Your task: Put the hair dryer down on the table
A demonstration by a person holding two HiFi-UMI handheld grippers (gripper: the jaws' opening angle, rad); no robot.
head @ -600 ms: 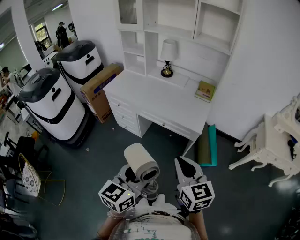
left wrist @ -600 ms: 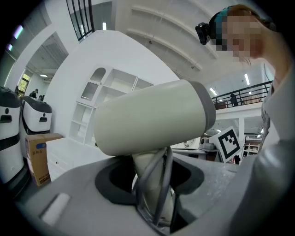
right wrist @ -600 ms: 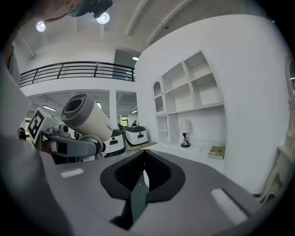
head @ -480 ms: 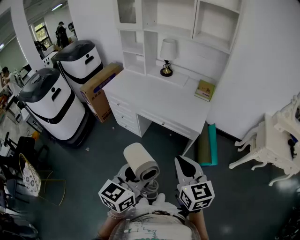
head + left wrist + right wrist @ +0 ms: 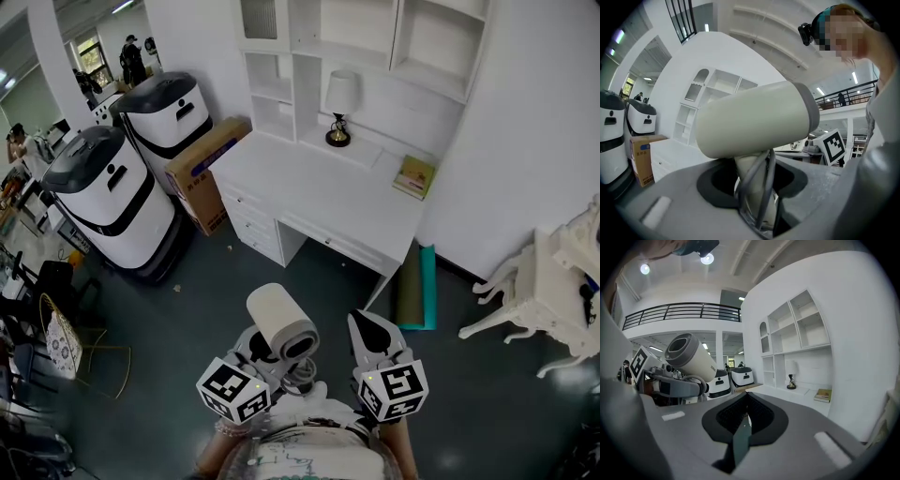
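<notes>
Left gripper [image 5: 272,358] jaws pinch hair dryer [image 5: 281,322] handle, cream barrel tilted above, grey cord alongside handle; right gripper [image 5: 368,326] jaws pressed together, empty; white counter [image 5: 309,197] well apart

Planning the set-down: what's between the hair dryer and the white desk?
Head view: only bare dark floor between the hair dryer and the desk.

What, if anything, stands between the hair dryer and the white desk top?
Nothing visible. The left gripper holds the hair dryer above open floor short of the desk. The desk's front is bare; the lamp and book sit at its back.
</notes>
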